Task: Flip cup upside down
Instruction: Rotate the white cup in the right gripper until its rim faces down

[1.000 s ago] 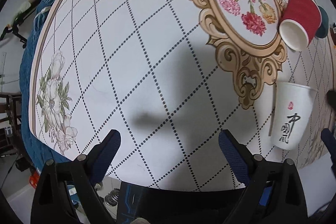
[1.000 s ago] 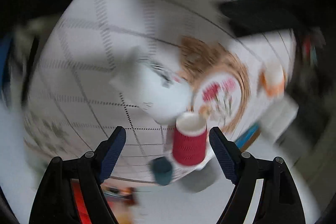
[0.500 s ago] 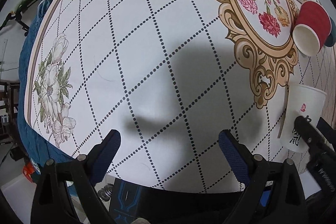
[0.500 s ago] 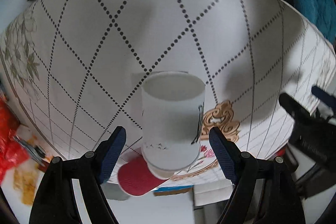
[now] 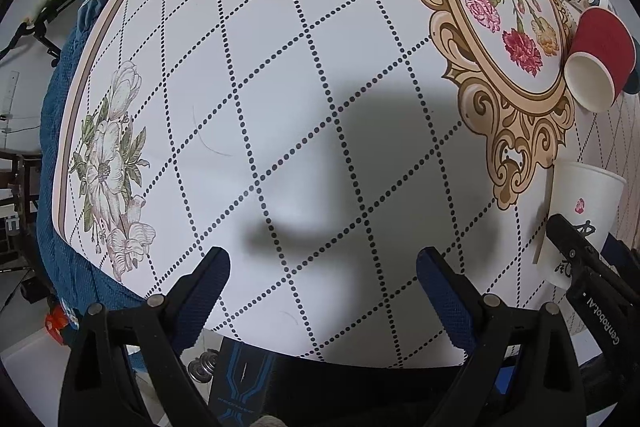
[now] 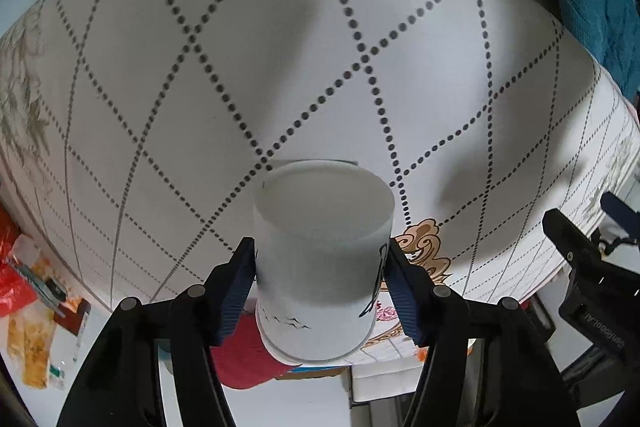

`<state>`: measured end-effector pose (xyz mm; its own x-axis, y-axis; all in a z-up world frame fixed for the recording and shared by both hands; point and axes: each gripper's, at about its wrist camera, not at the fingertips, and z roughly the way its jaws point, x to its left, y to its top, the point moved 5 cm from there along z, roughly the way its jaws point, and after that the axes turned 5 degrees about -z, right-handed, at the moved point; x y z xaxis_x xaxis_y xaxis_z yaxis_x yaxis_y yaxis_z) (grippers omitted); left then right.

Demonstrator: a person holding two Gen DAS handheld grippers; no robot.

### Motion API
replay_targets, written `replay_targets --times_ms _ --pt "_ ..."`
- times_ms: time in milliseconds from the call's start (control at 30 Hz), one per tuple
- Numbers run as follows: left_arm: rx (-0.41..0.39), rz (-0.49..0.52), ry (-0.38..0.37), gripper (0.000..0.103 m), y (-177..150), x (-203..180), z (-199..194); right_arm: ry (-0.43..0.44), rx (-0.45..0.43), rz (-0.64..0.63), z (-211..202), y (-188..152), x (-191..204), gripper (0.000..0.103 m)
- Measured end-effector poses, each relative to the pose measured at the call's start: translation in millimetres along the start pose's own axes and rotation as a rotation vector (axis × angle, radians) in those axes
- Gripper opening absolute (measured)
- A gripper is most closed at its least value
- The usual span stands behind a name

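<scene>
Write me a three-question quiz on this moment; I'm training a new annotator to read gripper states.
1. How is the red cup positioned: upright or on its side?
2. True or false: the left gripper is shut on a cup.
3. What is the right gripper shut on?
A. the red cup
B. the white cup with black writing
C. nothing

Key
1. On its side, with its open mouth facing the left wrist camera.
2. False: it is open, with nothing between its fingers.
3. B: a finger presses each side of the white cup.
</scene>
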<state>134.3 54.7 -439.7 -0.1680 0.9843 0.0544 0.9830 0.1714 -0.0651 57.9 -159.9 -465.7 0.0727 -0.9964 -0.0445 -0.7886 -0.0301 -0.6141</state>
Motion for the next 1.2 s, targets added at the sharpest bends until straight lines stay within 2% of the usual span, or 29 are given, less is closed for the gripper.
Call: replay_targets --times_ms 200,367,500,900,1000,1200 --pt "-0.007 0.005 0.007 0.096 -0.3 -4.9 -9.1 0.037 0.009 0.109 1.0 -7.7 -15.5 0.064" --pt "-0.013 0.006 0.012 0.096 0.2 -1.7 -12.8 0.104 0.003 0.299 1.3 -24.6 -36.6 0.063" --pt "-0.017 0.002 0.015 0.096 0.1 -0.9 -17.1 0.196 -0.005 0.473 4.3 -40.4 -49.7 0.063" --pt "-0.035 -0.02 0.019 0.095 7.5 5.8 -35.3 0.617 -0.081 1.028 35.8 -88.5 -61.3 0.064" --pt "-0.037 -0.021 0.018 0.095 9.3 7.0 -39.0 0.753 -0.095 1.183 50.2 -104.3 -59.4 0.064" --pt "-0.035 -0.022 0.018 0.095 11.6 5.3 -39.8 1.082 -0.133 1.533 84.6 -138.3 -49.7 0.064"
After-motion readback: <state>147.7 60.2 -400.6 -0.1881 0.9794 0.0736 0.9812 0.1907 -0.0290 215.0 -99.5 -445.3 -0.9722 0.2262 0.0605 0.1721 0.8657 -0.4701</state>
